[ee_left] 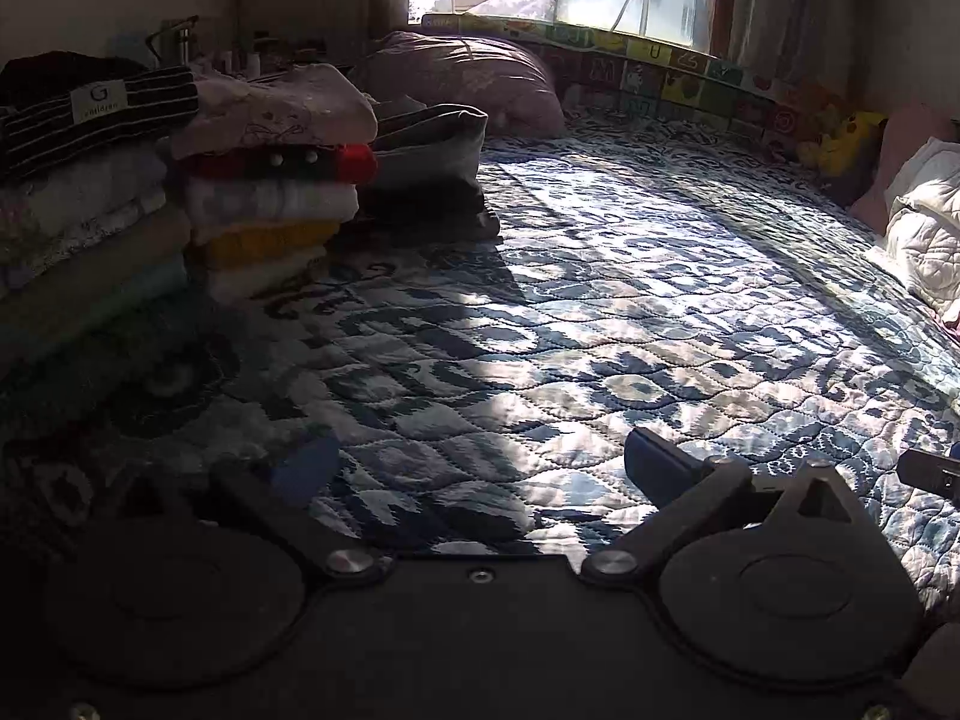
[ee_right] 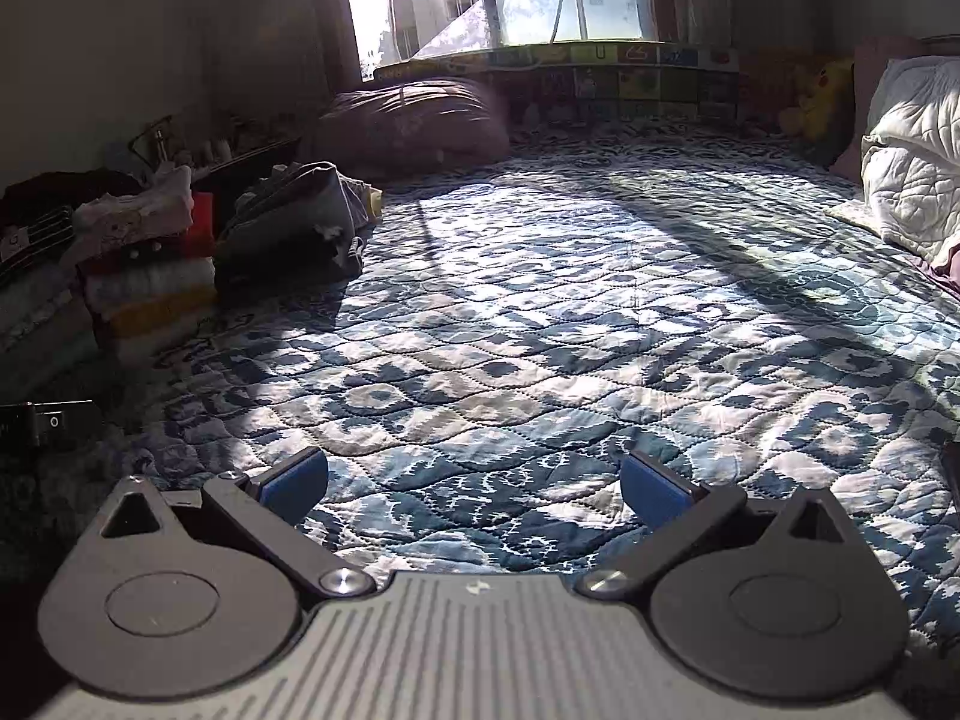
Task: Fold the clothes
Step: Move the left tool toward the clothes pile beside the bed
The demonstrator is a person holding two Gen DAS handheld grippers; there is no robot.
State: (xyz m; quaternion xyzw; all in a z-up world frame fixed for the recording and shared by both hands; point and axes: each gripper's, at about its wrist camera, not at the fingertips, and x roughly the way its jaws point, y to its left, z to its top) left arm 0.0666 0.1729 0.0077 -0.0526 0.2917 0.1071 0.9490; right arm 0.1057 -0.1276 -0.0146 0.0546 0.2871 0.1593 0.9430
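Two stacks of folded clothes (ee_left: 270, 180) (ee_right: 150, 276) stand on the left of a bed with a blue patterned quilt (ee_left: 600, 312) (ee_right: 570, 330). Beside the stacks lies a crumpled grey garment (ee_left: 432, 162) (ee_right: 300, 216). My left gripper (ee_left: 480, 468) hovers low over the quilt, open, nothing between its blue pads. My right gripper (ee_right: 474, 486) is also open and empty over the quilt. A tip of the right gripper shows at the right edge of the left wrist view (ee_left: 930, 471); part of the left gripper shows at the left edge of the right wrist view (ee_right: 48, 423).
A pink bundled duvet (ee_left: 468, 84) (ee_right: 414, 126) lies at the back under the window. A colourful padded border (ee_left: 690, 78) runs along the far edge. White quilted bedding (ee_left: 924, 234) (ee_right: 912, 168) and a yellow plush toy (ee_left: 840, 138) sit at the right.
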